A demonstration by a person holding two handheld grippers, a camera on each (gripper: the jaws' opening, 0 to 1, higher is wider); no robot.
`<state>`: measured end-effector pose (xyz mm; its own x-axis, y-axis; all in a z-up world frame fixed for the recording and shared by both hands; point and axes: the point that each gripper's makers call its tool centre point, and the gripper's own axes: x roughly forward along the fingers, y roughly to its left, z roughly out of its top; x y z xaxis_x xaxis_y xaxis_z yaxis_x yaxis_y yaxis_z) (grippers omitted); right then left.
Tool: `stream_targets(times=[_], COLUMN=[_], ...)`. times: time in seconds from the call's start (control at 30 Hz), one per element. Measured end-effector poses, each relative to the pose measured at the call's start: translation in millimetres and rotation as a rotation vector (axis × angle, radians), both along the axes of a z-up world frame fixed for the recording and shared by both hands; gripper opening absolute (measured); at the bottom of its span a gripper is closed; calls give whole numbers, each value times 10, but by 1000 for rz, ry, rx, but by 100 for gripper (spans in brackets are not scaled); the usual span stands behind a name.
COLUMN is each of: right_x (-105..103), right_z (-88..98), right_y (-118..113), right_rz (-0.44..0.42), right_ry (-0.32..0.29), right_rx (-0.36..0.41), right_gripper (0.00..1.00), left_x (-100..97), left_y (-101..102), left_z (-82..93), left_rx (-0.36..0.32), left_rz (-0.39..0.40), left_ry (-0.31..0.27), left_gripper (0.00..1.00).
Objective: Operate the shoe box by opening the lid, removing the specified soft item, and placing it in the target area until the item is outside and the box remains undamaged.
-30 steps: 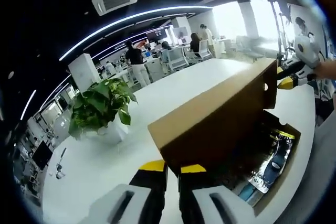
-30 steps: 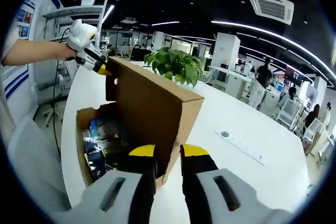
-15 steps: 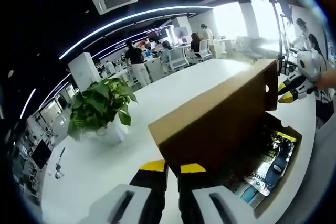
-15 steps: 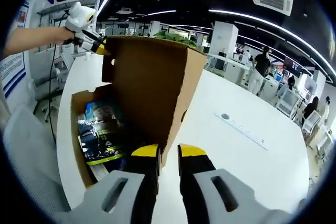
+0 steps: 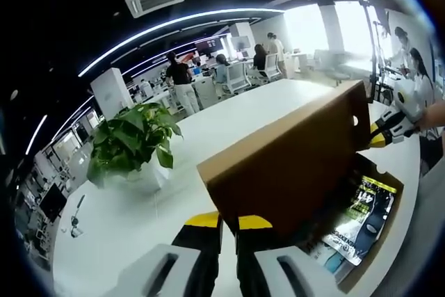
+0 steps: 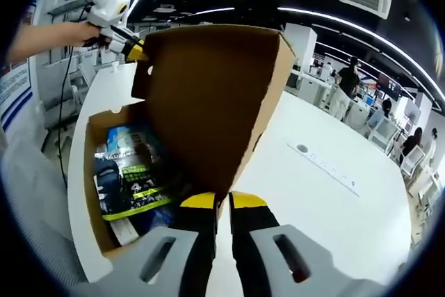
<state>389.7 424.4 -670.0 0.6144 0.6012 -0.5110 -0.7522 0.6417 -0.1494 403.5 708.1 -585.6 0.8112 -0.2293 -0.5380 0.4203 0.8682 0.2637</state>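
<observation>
Both grippers are pinching the raised lid of the open shoe box on the white table.

In the left gripper view, the left gripper (image 5: 229, 224) is closing its yellow-tipped jaws nearly together on the near corner of the brown lid (image 5: 292, 165), which is standing tilted up over the shoe box (image 5: 379, 252); the packaged soft item (image 5: 358, 217) is lying inside the box to the right, the right gripper (image 5: 389, 119) is touching the lid's far end, and a potted plant (image 5: 132, 140) is sitting on the table (image 5: 229, 119) to the left. In the right gripper view, the right gripper (image 6: 222, 203) is gripping the lid's (image 6: 208, 102) near edge with jaws almost shut, the soft item (image 6: 128, 175) is resting in the box (image 6: 94, 213) on the left, and the left gripper (image 6: 132, 50) is holding the far corner.
</observation>
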Motion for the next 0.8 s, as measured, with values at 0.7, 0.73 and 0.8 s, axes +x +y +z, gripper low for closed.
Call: stream_targets(times=[0.7,0.73,0.8], right_x=[160,171,197], right_z=[18,19,17], right_y=[-11,-12,-11], right_rz=[-52,-52,-49], right_ry=[3,4,2], right_rx=[29,28,23], right_gripper=[2,2,2], left_x=[107,95,61], left_y=[88,98,120], left_z=[-219,-236,-282], left_rx=[-7,-7,-15], left_rz=[51,54,63], left_ry=[23,26,33], left_gripper=[10,10,10])
